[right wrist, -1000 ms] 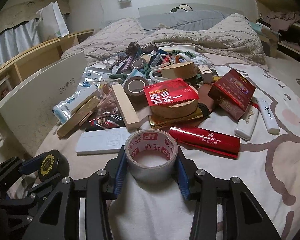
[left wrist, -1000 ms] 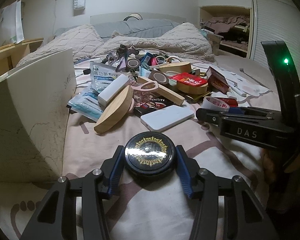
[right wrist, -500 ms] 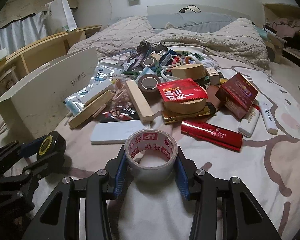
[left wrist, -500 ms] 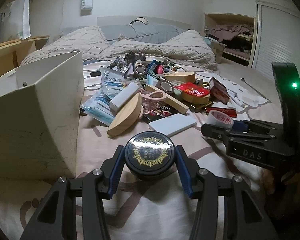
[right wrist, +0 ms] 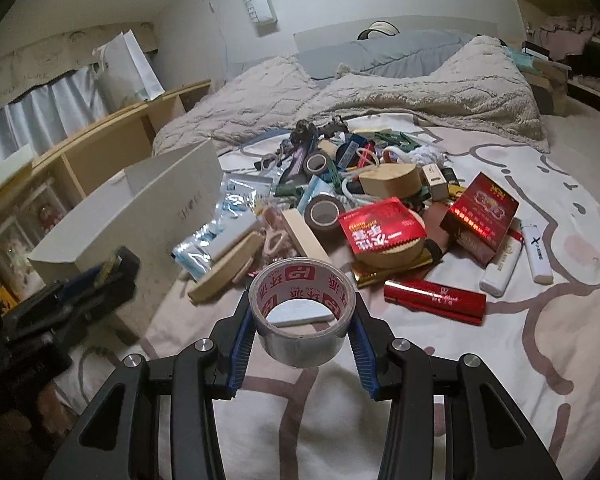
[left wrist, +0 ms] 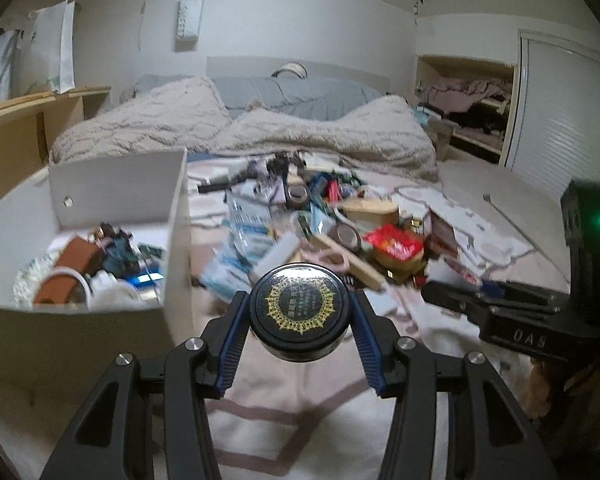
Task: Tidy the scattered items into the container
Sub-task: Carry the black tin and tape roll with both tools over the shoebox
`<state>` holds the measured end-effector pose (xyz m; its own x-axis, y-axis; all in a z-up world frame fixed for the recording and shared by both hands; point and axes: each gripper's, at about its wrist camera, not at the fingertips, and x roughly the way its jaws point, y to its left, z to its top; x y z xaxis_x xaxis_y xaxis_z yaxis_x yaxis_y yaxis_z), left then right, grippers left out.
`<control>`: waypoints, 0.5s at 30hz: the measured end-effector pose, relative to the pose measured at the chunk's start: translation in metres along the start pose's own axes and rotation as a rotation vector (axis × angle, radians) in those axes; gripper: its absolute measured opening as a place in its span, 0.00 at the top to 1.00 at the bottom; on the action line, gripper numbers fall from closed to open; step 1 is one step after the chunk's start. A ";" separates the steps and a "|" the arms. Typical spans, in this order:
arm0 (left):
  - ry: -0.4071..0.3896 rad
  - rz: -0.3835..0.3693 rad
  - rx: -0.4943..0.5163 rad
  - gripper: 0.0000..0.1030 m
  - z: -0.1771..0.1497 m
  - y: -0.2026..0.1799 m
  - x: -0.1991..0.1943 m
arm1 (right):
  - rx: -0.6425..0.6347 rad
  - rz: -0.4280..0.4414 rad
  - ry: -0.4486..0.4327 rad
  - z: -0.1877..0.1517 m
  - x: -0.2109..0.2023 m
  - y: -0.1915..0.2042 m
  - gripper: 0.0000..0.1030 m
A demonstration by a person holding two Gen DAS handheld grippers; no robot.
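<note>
Jaws around tape roll (right wrist: 302, 312)

I see a bed with a pale sheet (right wrist: 480, 380) that carries pink line drawings. At its far end lies a rumpled beige blanket (right wrist: 380, 92), and behind it grey pillows (right wrist: 400, 50). On the left stands a wooden shelf (right wrist: 112, 140) with a white paper bag (right wrist: 130, 66) on top. In the left view, a closet (left wrist: 466, 96) at the right holds heaped clothes, beside a white slatted door (left wrist: 560, 120).
</note>
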<state>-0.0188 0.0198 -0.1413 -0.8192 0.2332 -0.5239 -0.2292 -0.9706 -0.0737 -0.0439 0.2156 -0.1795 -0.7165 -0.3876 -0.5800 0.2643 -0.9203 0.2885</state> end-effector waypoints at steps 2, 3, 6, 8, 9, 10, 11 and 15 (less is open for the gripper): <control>-0.026 0.002 -0.002 0.51 0.010 0.004 -0.006 | 0.006 0.006 -0.005 0.004 -0.002 0.001 0.56; -0.042 0.001 -0.008 0.51 0.018 0.008 -0.010 | 0.006 0.008 -0.009 0.006 -0.003 0.002 0.56; -0.071 0.008 -0.014 0.51 0.034 0.016 -0.016 | -0.003 0.010 -0.022 0.014 -0.005 0.006 0.56; -0.090 0.022 -0.011 0.51 0.042 0.022 -0.019 | -0.013 0.015 -0.031 0.021 -0.006 0.010 0.56; -0.098 0.032 -0.006 0.51 0.049 0.026 -0.020 | -0.020 0.020 -0.036 0.026 -0.006 0.014 0.56; -0.102 0.038 -0.003 0.51 0.053 0.030 -0.021 | -0.026 0.024 -0.042 0.030 -0.006 0.016 0.56; -0.109 0.046 -0.001 0.51 0.059 0.035 -0.022 | -0.033 0.029 -0.048 0.034 -0.006 0.020 0.56; -0.128 0.074 0.003 0.51 0.076 0.052 -0.024 | -0.070 0.051 -0.071 0.053 -0.003 0.036 0.56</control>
<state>-0.0509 -0.0317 -0.0678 -0.8941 0.1672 -0.4155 -0.1675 -0.9852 -0.0360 -0.0669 0.1862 -0.1269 -0.7443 -0.4314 -0.5097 0.3441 -0.9019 0.2609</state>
